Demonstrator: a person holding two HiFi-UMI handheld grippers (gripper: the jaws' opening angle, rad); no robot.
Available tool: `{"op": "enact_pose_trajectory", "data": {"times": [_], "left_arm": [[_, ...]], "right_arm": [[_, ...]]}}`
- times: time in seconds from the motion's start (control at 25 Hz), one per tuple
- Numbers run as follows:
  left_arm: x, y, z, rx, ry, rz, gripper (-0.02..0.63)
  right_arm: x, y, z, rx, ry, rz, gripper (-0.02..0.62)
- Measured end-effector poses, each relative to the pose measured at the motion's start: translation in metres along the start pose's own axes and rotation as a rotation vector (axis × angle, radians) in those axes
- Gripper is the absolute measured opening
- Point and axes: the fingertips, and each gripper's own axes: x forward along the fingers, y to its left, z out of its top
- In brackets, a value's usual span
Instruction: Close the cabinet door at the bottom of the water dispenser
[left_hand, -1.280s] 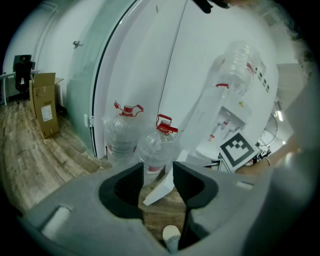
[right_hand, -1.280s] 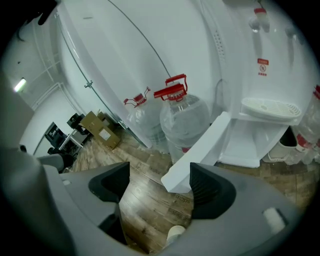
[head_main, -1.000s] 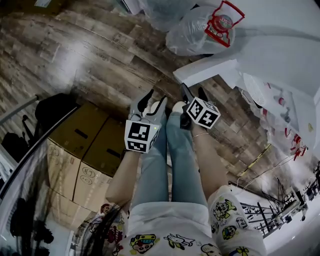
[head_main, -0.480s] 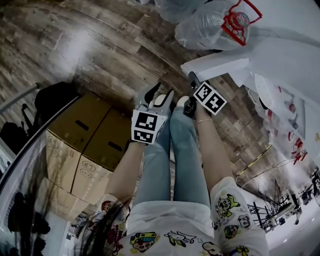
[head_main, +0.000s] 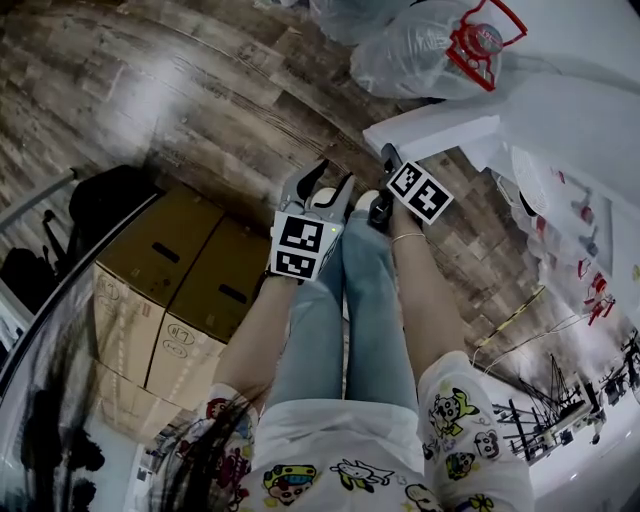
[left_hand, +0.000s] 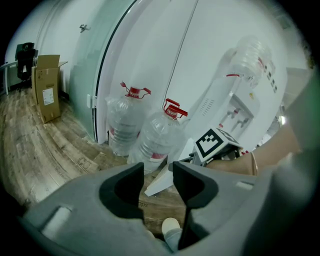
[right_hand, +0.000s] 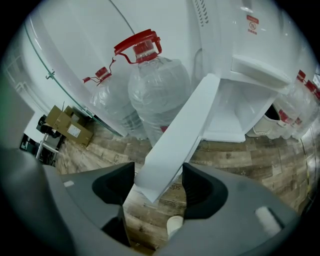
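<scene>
Both tools gaped: the left tool (left_hand: 157, 172) empty, the right tool (right_hand: 159, 181) just closing around a corner of the cabinet door (right_hand: 186, 125) at lower centre, apparently not yet touching.

The open door (right_hand: 182, 137) projects at a slant over the floor (head_main: 200, 110) and stands across the approach to the cabinet opening (right_hand: 242, 117). Two bottles (right_hand: 155, 95) stand close behind the door, on the side away from the cabinet. Boxes (head_main: 175, 285) bound the left side. Bare floor between boxes and door gives free passage.
</scene>
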Motion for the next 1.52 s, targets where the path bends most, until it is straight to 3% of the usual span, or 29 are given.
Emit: {"op": "enact_pose_trajectory", "data": {"times": [0.32, 0.8, 1.16, 1.52], "left_arm": [[0.008, -0.003, -0.009, 0.016, 0.036, -0.024, 0.178], [0.025, -0.057, -0.025, 0.074, 0.058, -0.089, 0.178], [0.033, -0.119, -0.052, 0.084, 0.067, -0.073, 0.178], [0.045, -0.174, -0.091, 0.028, 0.056, -0.051, 0.178]], "right_arm": [[-0.022, -0.036, -0.027, -0.025, 0.031, -0.066, 0.263], [-0.057, -0.109, -0.054, -0.098, 0.047, -0.138, 0.212], [-0.082, -0.182, -0.053, -0.177, 0.050, -0.120, 0.189], [-0.097, -0.241, -0.039, -0.300, 0.039, -0.097, 0.181]]}}
